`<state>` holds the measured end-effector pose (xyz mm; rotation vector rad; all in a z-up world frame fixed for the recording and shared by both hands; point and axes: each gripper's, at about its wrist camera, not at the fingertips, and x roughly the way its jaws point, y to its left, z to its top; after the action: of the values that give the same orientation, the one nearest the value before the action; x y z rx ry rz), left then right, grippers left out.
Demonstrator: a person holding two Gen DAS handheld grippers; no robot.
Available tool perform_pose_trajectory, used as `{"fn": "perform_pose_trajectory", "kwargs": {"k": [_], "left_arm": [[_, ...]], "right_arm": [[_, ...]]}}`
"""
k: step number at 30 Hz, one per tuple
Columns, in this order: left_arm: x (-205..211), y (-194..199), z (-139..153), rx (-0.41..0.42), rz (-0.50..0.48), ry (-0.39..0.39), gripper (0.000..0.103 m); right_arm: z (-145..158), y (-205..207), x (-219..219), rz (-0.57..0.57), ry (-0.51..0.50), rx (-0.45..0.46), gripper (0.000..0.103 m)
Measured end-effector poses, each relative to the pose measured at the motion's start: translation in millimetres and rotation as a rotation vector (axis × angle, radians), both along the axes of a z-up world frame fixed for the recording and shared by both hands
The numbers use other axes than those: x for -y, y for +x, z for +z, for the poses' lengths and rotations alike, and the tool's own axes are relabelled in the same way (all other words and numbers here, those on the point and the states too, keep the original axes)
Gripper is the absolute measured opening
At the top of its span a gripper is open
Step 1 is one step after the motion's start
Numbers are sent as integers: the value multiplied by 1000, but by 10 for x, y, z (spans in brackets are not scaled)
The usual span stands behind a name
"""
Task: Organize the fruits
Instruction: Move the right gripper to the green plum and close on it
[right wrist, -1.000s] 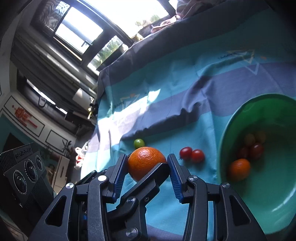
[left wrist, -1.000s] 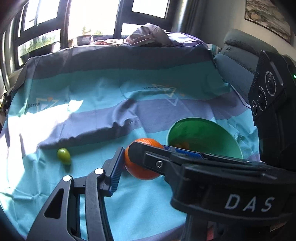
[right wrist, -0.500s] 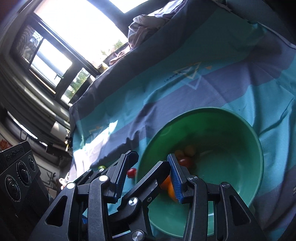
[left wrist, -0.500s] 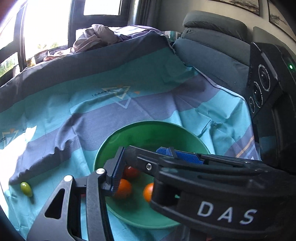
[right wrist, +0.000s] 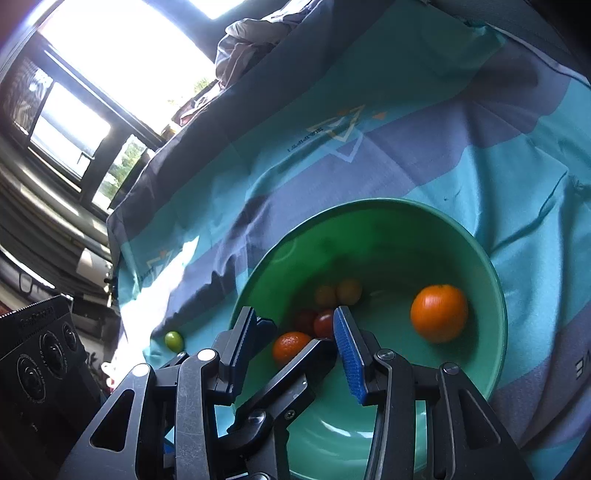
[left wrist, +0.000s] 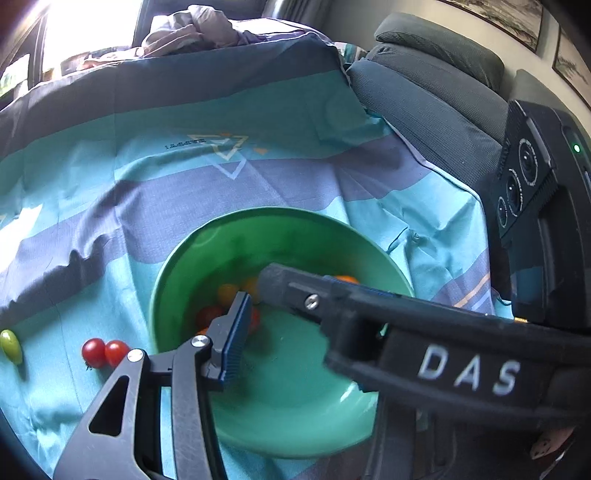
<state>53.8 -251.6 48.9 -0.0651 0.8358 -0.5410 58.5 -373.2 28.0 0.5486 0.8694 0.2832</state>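
Observation:
A green bowl (right wrist: 491,273) sits on the striped cloth; it also shows in the left wrist view (left wrist: 173,266). A large orange (right wrist: 439,313) lies loose inside it at the right, with a small mandarin (right wrist: 290,346), red tomatoes (right wrist: 322,324) and yellow tomatoes (right wrist: 349,291). My right gripper (right wrist: 295,332) is open and empty over the bowl. My left gripper (left wrist: 255,295) hovers over the bowl, open and empty; the right gripper crosses in front of it. Two red tomatoes (left wrist: 105,352) and a green one (left wrist: 10,346) lie on the cloth left of the bowl.
The blue and purple striped cloth (left wrist: 258,122) covers the table. A grey sofa (left wrist: 436,96) stands at the right. Crumpled clothes (left wrist: 192,29) lie at the far edge by the window. The green tomato also shows in the right wrist view (right wrist: 173,340).
Both grippers moved right from the cloth to over the bowl. The orange held a second ago has been let go and lies in the bowl. The right jaws have opened wider.

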Motion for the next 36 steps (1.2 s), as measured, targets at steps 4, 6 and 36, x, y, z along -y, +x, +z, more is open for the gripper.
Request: {"fn": "perform_pose_trajectory", "kwargs": {"k": [4,6,36], "left_arm": [[-279,-84,33,6,77,10,54],[-464,-132,54,15,132,45,55],[-2926,-129,-513,-173,826,26,60]], "right_arm": [[60,-33,-36,-17,-31,30,47],[100,-49,-81,-25,-63,43,47],[-21,421,-2290,472,-144,-30,51]]}}
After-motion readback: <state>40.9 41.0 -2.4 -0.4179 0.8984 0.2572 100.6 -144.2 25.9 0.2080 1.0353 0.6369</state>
